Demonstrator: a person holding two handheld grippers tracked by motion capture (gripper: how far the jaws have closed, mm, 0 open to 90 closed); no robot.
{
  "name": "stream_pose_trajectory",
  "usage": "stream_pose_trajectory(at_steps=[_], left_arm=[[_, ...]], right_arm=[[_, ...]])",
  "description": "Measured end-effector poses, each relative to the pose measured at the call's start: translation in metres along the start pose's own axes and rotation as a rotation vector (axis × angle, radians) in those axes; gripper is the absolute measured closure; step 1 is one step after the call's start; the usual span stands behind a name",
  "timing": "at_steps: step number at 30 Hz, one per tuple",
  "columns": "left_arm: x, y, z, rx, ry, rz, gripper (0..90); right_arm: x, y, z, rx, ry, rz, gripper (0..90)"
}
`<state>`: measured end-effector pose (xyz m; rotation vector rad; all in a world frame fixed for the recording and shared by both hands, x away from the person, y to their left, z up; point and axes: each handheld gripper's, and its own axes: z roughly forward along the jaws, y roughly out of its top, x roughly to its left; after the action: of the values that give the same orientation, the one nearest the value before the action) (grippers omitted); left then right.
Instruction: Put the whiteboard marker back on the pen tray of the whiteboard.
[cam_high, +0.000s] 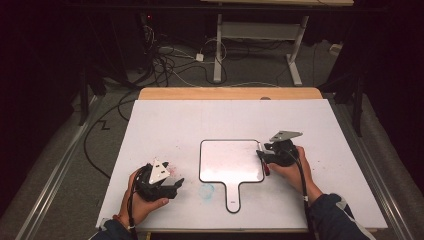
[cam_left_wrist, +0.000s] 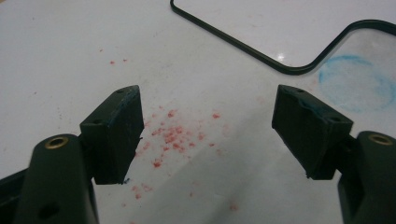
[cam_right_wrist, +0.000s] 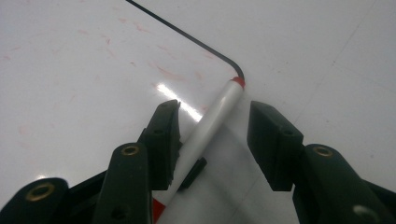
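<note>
From the high view, the small whiteboard (cam_high: 231, 161) with a handle lies mid-table on the white table cover (cam_high: 165, 120). The right gripper (cam_high: 263, 156) sits at its right edge, where the marker (cam_high: 265, 162) lies; the left gripper (cam_high: 172, 186) rests off to the left, well apart from the board.

Left gripper view: its jaws stand wide apart with nothing between them, over red specks (cam_left_wrist: 170, 137) on the cover, with a blue smudge (cam_left_wrist: 357, 84) near the board's handle.

Right gripper view: the white marker (cam_right_wrist: 210, 123) with a red end lies between parted jaws. It sits close against one pad (cam_right_wrist: 163, 140), well clear of the other, so it's not clamped.
</note>
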<state>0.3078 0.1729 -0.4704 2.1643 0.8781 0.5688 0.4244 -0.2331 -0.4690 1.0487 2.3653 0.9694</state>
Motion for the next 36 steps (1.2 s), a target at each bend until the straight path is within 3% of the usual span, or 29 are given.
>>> stream_pose_trajectory(at_steps=[11, 20, 24, 36], left_arm=[[0.0, 0.0, 0.0, 0.0, 0.001, -0.004, 24.1], [0.0, 0.0, 0.0, 0.001, -0.002, -0.001, 24.1], [0.0, 0.0, 0.001, 0.002, -0.003, -0.003, 24.1], [0.0, 0.001, 0.002, -0.001, -0.004, 0.009, 23.5]], right_arm=[[-0.002, 0.0, -0.006, -0.024, -0.009, 0.008, 50.9], [-0.002, -0.002, -0.008, -0.012, -0.012, -0.004, 50.7], [-0.002, 0.0, -0.017, -0.057, -0.009, -0.008, 48.8], [0.011, 0.003, -0.073, -0.244, -0.046, -0.131, 39.8]])
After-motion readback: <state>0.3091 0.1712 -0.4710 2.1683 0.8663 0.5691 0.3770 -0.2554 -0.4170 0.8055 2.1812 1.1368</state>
